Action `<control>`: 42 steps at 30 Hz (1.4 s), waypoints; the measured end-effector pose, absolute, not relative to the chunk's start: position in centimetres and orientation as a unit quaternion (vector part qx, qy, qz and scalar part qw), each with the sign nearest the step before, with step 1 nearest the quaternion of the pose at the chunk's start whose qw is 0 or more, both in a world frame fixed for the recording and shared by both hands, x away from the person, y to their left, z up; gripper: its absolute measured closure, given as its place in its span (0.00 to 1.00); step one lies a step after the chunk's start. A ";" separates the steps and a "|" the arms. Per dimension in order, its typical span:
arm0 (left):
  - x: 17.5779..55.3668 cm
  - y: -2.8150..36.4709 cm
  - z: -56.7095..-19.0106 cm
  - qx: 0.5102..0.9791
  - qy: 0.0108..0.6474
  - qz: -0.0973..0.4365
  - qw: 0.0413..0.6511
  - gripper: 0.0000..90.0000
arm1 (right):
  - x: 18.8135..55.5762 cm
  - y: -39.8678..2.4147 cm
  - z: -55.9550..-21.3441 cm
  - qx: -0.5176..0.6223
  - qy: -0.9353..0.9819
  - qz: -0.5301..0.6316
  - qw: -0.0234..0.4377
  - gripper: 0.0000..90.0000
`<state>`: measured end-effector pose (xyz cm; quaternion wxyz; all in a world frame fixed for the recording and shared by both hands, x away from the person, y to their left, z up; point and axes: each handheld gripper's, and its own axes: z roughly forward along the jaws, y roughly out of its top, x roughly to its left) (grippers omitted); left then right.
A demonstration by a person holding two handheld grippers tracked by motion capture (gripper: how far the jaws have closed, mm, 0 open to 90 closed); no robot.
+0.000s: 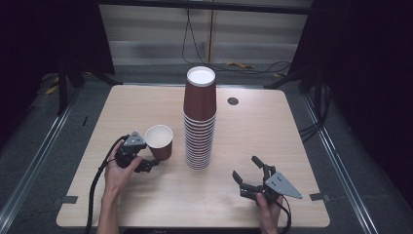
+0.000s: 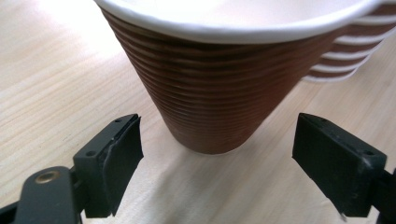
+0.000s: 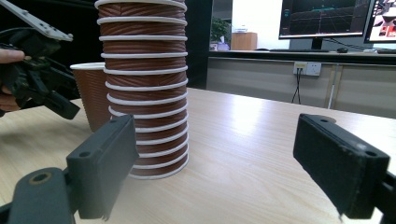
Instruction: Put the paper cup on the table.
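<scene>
The left gripper (image 2: 218,129) is held low, with its two black jaws spread wide. They pinch nothing. Just in front of them, not touching, stands a brown ribbed paper cup with a white rim (image 2: 210,88). The cup stands straight up on the light wooden table (image 1: 258,131), its open mouth up and its small bottom down. From the high view, the cup (image 1: 159,141) is at the left side of the table, just beside the left gripper (image 1: 145,165).

Right next to the cup is a tall stack of the same brown cups (image 1: 199,122), turned upside down.

The right gripper (image 1: 245,167) is well apart at the front right, pointing toward the stack. Its jaws are wide open too and hold nothing.
</scene>
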<state>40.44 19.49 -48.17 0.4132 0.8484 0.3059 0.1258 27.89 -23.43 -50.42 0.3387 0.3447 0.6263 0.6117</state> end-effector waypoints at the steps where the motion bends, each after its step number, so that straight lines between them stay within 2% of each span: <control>1: 40.2 19.5 -48.2 0.845 0.305 0.129 0.420 0.18 | 27.9 -23.4 -50.4 0.345 0.626 0.612 0.339 0.15; 7: 38.6 19.9 -47.9 0.818 0.313 0.154 0.458 0.18 | 27.9 -23.4 -50.4 0.345 0.626 0.612 0.339 0.15; 18: 35.9 19.8 -48.3 0.789 0.326 0.194 0.483 0.18 | 27.9 -23.4 -50.4 0.343 0.626 0.612 0.340 0.15; 21: 34.7 19.4 -48.3 0.769 0.323 0.192 0.517 0.19 | 27.9 -23.4 -50.4 0.343 0.626 0.612 0.340 0.15; 31: 31.4 18.2 -49.4 0.747 0.323 0.234 0.533 0.18 | 27.9 -23.4 -50.4 0.343 0.626 0.612 0.340 0.15; 37: 30.6 17.9 -50.0 0.728 0.329 0.256 0.543 0.17 | 27.9 -23.4 -50.4 0.343 0.626 0.612 0.340 0.15; 42: 30.3 17.5 -50.8 0.720 0.338 0.249 0.552 0.18 | 27.9 -23.4 -50.4 0.344 0.626 0.612 0.340 0.15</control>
